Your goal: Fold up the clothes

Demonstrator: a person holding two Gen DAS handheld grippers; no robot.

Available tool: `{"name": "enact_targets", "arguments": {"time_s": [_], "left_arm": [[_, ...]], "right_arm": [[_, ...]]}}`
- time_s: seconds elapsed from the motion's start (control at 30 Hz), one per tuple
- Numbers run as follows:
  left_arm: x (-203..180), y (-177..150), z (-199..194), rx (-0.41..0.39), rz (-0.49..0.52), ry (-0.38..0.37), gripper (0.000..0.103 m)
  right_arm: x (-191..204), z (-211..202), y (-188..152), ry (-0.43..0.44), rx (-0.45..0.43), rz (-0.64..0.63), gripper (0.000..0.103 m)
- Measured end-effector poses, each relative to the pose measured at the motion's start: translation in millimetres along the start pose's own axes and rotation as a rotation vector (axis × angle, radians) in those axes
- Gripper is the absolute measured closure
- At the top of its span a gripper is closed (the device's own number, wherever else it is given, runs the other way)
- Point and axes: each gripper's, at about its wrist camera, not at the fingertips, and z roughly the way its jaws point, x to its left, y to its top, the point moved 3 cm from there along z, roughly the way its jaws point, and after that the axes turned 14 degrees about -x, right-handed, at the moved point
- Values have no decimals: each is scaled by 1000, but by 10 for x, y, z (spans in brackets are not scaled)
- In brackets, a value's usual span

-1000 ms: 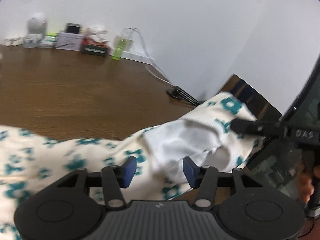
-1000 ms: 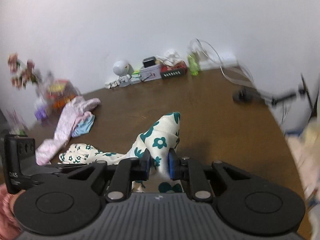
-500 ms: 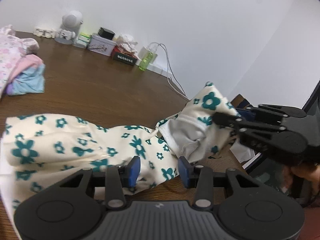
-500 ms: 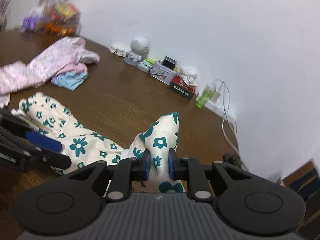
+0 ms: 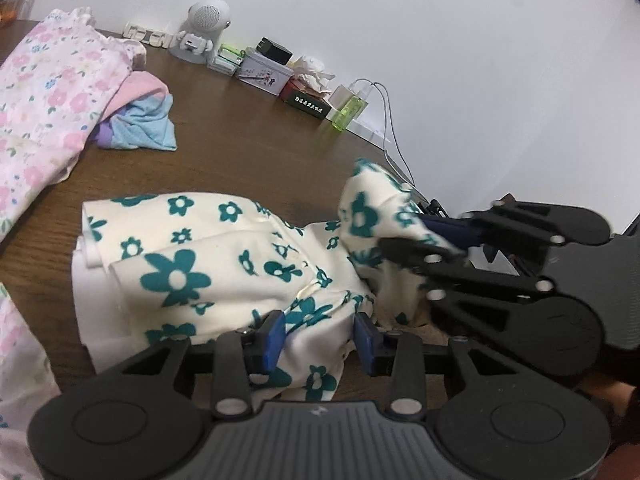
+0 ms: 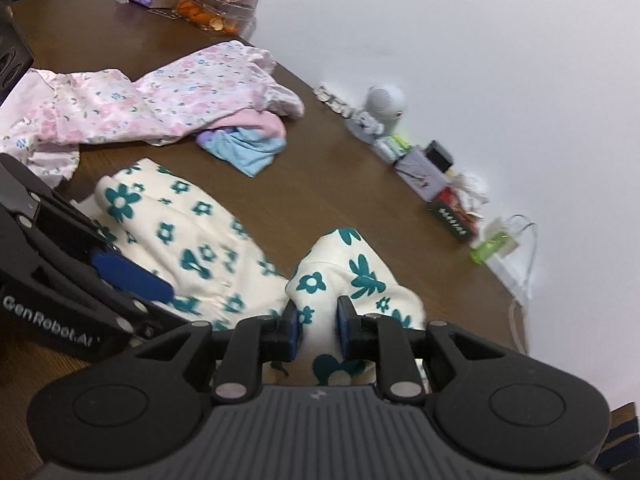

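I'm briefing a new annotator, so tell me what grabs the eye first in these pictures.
First, the cream garment with teal flowers, sprawled across the brown table. The right gripper is shut on one bunched end of it, and the left gripper stands open around its near edge. Behind lies a pink floral garment, with clutter along the white wall.

Cream garment (image 5: 224, 276) dotted with teal flowers, on a dark brown wood-grain table (image 5: 248, 148). Beyond it, a white cloth with pink blossoms (image 6: 160, 96), a plain pink piece (image 6: 256, 122), a light blue one (image 6: 248, 152). Black grippers, blue pads (image 6: 344, 330). Lime-green bottle (image 5: 349, 114) at the white wall.
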Motion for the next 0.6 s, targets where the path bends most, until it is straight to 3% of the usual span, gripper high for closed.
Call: {"name": "enact_targets", "arguments": {"time_s": [0.1,0.23,0.3,0.33,0.37,0.53,0.6], "left_arm": [[31,-27,-23,1,-4,4,73],[64,-32,-90,-5,-29,10,72],[69,-14,-162,-21,-37,17,67],[65,15,-199,-35,-39,18,64],[59,52,-236,-51,-42,18,62],[27,242,-426,-132,-53,19,58],[-15,326,-451,-156,-51,12,58]], "right_arm": [[-102,-65,-60,47,-44,105,83],[-240,-154,-136,111,-103,244,77],[-311,-200,-173,142,-132,314,66],[-346,-223,-191,158,-147,349,50],[-382,-246,-209,174,-162,384,47],[-565,-365,-296,253,-235,559,45],[-749,-464,-386,208,-263,601,45]]}}
